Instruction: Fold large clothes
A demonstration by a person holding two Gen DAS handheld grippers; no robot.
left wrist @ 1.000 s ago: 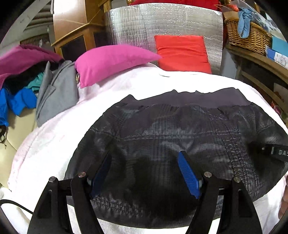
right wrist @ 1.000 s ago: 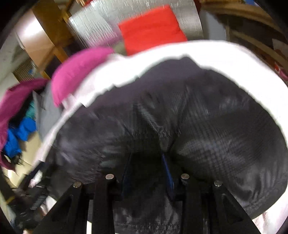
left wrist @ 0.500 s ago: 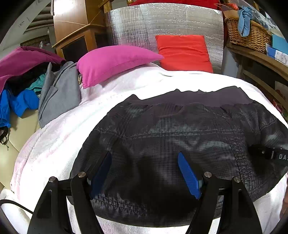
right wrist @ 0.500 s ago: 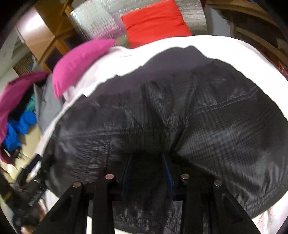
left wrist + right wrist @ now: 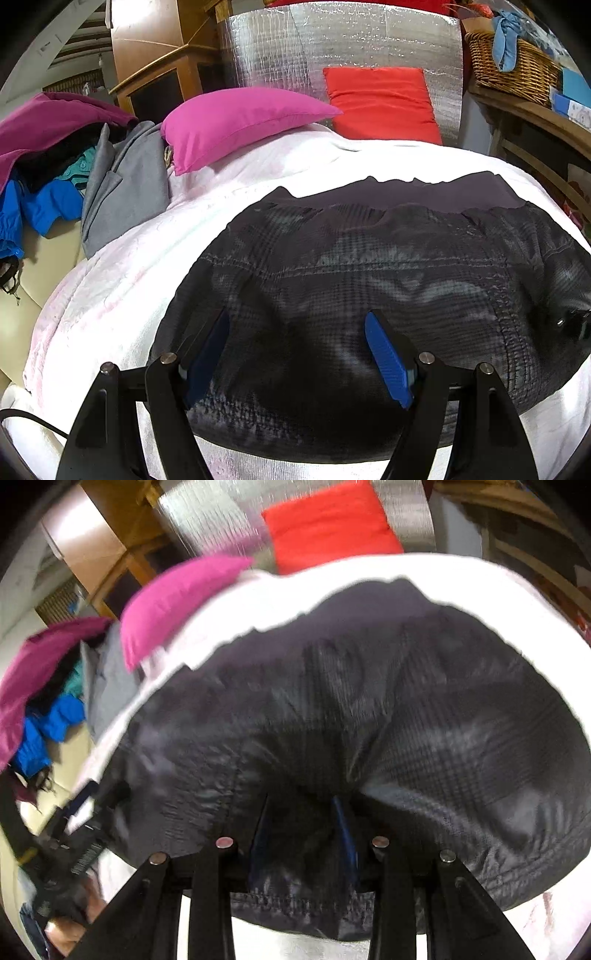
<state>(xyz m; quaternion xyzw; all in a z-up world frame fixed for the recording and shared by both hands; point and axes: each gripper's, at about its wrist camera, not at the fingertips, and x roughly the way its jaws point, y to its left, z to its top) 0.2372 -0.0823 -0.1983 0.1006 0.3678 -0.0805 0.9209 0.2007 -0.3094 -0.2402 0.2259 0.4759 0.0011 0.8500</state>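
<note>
A dark checked jacket (image 5: 388,280) is spread flat on the white bed cover (image 5: 110,295), towards its near edge, with a plain dark band of the garment along the far side. The near hem is turned towards both cameras.

The left gripper (image 5: 295,354) is held above the near left part of the jacket, its jaws spread wide; dark fabric is seen between the blue pads (image 5: 388,362), but nothing is pinched by them. Whether the tips touch the cloth cannot be told.

The right gripper (image 5: 303,834) is set at the near hem of the jacket (image 5: 369,720), further to the right. Its jaws are drawn close together on a bunched fold of the fabric, and creases are seen radiating from the pinch. The blue pads are mostly hidden by the cloth. The right wrist view is blurred.

At the far edge of the bed cover a pink pillow (image 5: 240,122) and a red cushion (image 5: 380,103) are placed, the latter against a silver foil panel (image 5: 332,44). Off the left edge a pile of clothes (image 5: 55,177) is heaped. A wicker basket (image 5: 517,70) is seen on a shelf at the far right.
</note>
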